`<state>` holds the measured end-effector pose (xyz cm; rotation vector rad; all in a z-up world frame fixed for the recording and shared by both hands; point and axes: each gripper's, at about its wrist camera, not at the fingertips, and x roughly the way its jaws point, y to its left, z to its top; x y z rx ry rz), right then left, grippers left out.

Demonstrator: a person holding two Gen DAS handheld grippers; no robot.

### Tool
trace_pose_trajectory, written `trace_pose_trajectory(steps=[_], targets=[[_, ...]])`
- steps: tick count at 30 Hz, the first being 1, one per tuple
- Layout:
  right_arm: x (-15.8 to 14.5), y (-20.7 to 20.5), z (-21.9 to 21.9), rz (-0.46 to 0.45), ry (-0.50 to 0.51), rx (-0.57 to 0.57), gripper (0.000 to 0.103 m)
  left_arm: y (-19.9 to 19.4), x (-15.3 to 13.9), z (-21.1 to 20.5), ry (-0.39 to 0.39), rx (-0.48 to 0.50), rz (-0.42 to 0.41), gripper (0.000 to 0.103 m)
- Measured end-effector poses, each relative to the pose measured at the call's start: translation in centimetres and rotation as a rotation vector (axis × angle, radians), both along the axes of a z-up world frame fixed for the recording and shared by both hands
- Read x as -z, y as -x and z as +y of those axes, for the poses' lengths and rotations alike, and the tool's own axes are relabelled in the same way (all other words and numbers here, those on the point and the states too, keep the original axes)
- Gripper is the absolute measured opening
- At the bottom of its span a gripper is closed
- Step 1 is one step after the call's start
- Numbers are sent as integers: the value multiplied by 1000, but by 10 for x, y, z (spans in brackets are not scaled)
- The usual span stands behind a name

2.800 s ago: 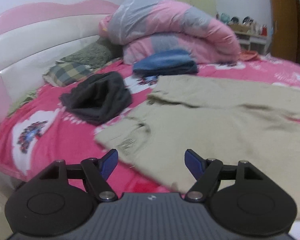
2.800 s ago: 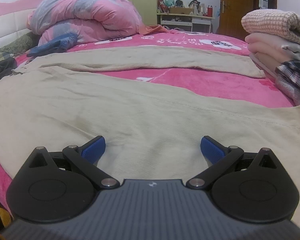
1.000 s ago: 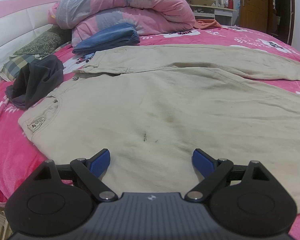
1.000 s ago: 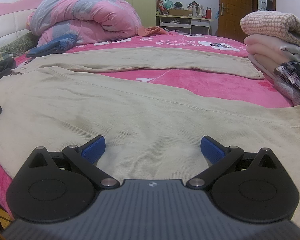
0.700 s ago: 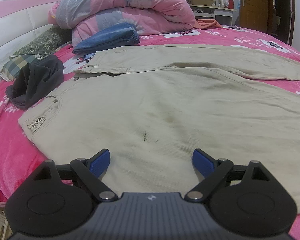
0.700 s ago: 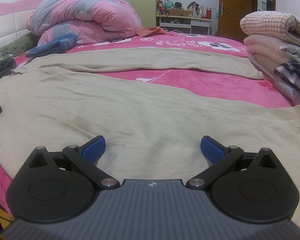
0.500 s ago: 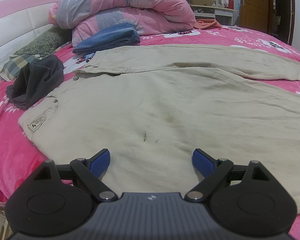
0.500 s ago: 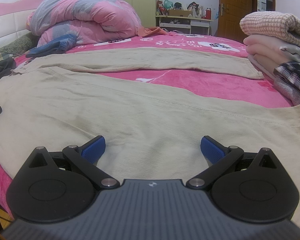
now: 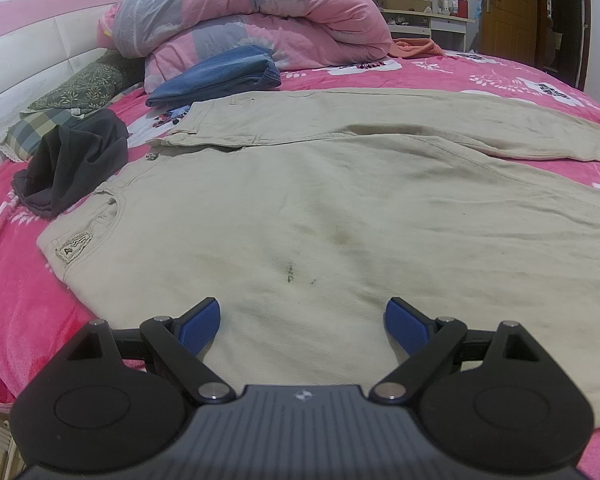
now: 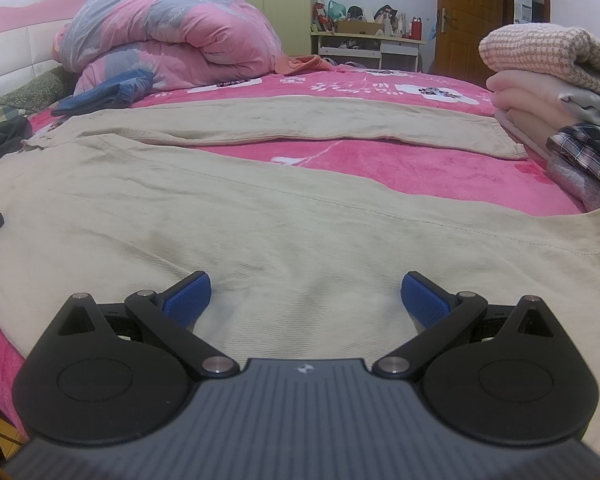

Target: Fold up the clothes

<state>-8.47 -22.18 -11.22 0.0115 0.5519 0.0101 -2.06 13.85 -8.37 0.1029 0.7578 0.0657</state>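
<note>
You are looking at beige trousers (image 9: 340,200) lying flat across the pink bedspread (image 9: 16,288), waistband to the left with a small label near the corner, legs running right and splitting apart, the far leg reaching toward a stack of folded clothes (image 10: 556,92). Dark smudges are showing on the near leg. Your left tongs (image 9: 302,320) are hanging spread over the near leg, pinching nothing. Your right tongs (image 10: 306,300) are likewise spread and empty above the same cloth.
</note>
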Motion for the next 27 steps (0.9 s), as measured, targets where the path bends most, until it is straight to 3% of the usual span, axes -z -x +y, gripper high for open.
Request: trace_pose_trajectory(steps=[27], targets=[[0, 0, -2, -4, 2, -2, 102, 1, 1, -2, -2, -4, 2, 91]])
